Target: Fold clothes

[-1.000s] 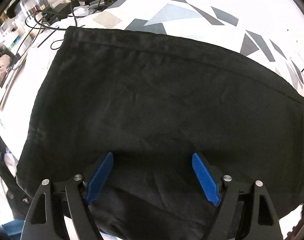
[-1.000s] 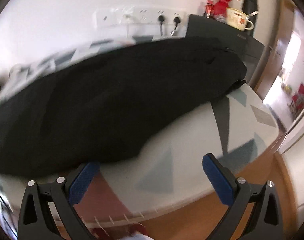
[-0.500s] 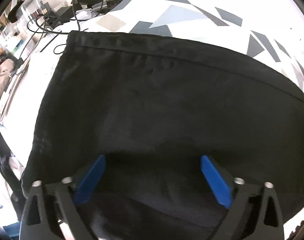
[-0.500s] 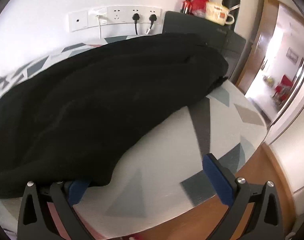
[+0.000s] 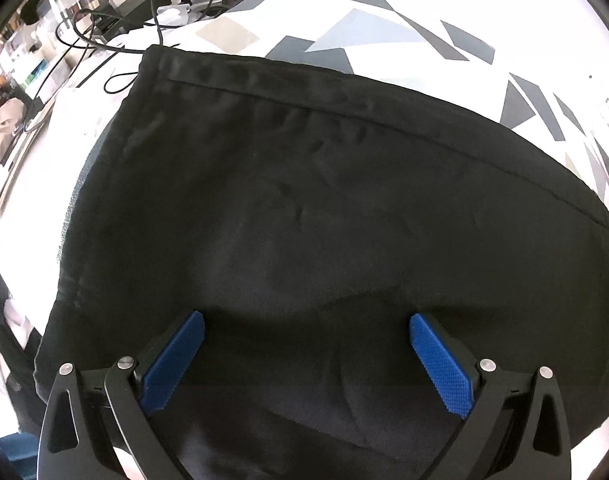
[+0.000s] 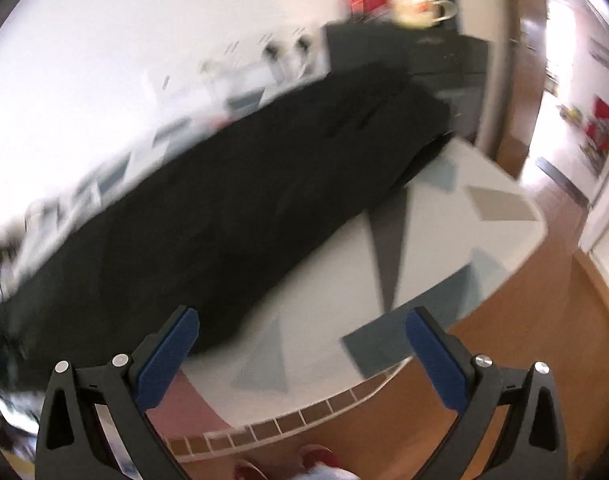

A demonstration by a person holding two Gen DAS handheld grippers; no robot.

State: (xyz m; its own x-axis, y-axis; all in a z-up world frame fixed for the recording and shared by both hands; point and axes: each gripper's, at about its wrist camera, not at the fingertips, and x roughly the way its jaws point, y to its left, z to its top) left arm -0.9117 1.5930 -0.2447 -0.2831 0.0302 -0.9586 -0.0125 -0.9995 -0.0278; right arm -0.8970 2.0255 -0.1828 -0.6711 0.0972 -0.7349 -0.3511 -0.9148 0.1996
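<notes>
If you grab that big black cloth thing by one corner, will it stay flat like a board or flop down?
The black fabric garment would probably flop: it shows soft creases and lies draped flat on the patterned tablecloth. It likely won't slide off or roll, being spread wide. A layer already folded over near the open left gripper suggests it bends easily.

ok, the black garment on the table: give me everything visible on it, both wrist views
The black garment is dark, matte woven-looking cloth, spread mostly flat on the geometric-patterned tablecloth. A stitched hem or waistband runs along its far edge, with light creases below it. Near the left claw a folded layer overlaps the lower part. That claw is open above the cloth, gripping nothing. In the blurred right wrist view the garment runs long across the table, its far end bunched near a dark cabinet; the open right claw is clear of it.
</notes>
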